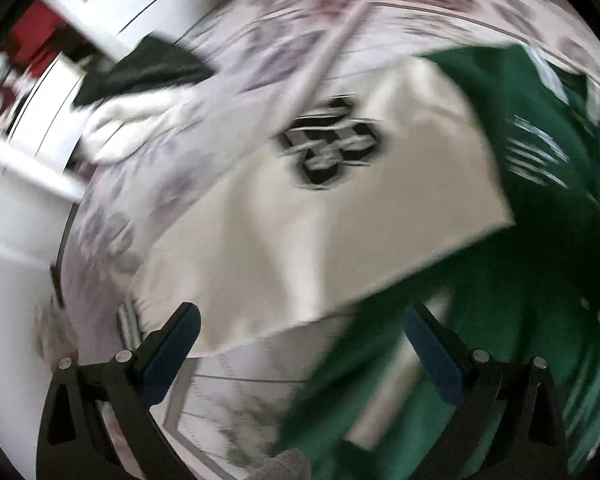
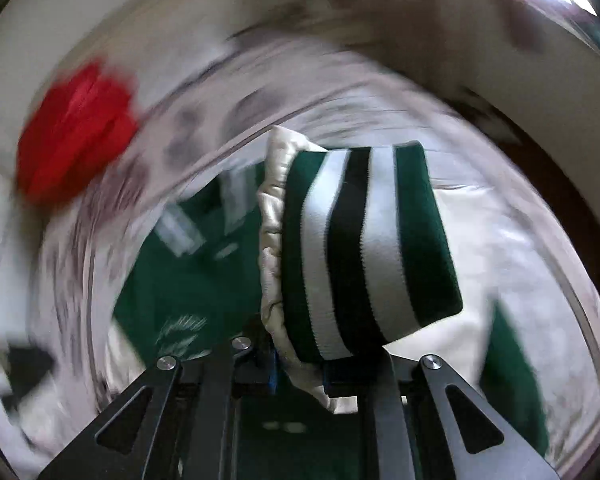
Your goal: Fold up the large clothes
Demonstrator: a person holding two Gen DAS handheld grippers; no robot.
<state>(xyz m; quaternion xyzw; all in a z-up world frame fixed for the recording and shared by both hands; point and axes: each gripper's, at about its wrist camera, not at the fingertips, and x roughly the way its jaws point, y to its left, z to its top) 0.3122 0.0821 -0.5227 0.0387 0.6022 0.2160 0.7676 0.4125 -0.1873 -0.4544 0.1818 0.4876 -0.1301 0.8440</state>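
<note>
Jacket cuff (image 2: 364, 248), striped green, white and black, is clamped in the right gripper (image 2: 300, 376), while the left gripper (image 1: 300, 320) hangs open above the cream sleeve (image 1: 300, 240).

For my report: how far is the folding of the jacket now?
Early. Done: one cream sleeve lies across the green jacket. In hand: the right gripper is shut on the striped cuff; the left gripper is open, empty. Left: the body folds.
</note>
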